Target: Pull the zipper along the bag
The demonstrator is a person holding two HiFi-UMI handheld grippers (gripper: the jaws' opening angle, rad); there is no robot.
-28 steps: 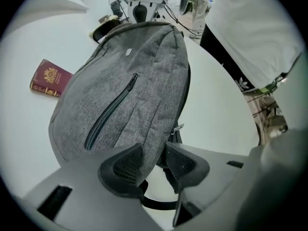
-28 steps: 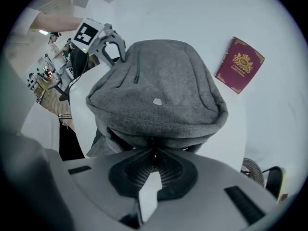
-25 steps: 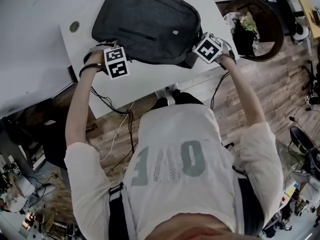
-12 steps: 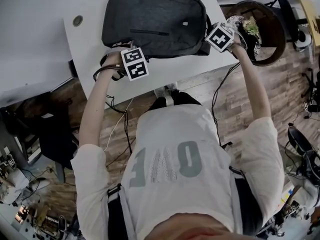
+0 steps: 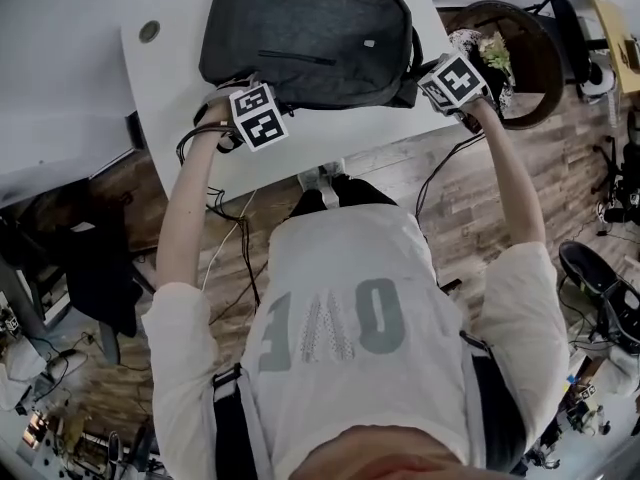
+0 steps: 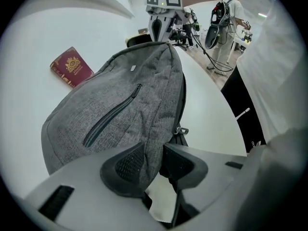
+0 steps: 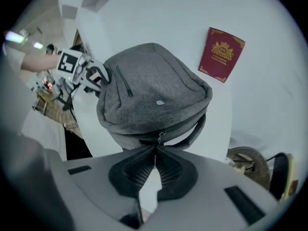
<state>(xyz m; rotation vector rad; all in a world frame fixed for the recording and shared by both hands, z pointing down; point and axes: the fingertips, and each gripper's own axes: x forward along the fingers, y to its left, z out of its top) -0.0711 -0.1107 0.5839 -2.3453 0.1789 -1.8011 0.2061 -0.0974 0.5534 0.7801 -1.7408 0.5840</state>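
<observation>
1. The grey backpack (image 5: 310, 38) lies flat on the white table (image 5: 180, 78) with its front face up. My two grippers are at opposite ends of it.
2. My left gripper (image 6: 154, 160) points steeply down at the bag's near left edge. Its jaws have just been closing. They stand partway apart, with a fold of the grey fabric pressed between the ribbed pads.
3. My right gripper (image 7: 155, 150) is at the bag's right end, close to the table's edge, and also points steeply down. Its jaws are together, and the pads meet along their whole length.
4. The zipper pull (image 7: 160, 137) hangs from the dark seam that runs round the bag's end, straight down to my right jaw tips. It seems to be nipped between them, though the tab is too small to be sure.
5. The carry handle (image 7: 195, 129) arcs out of that same end, just beside the pull. My pads are not on it.
6. The front pocket zipper (image 6: 113, 114) runs as a slanted dark line across the upper face, and it is shut.
7. A red booklet (image 7: 221, 54) with a gold crest lies flat on the table beyond the bag, apart from it.
</observation>
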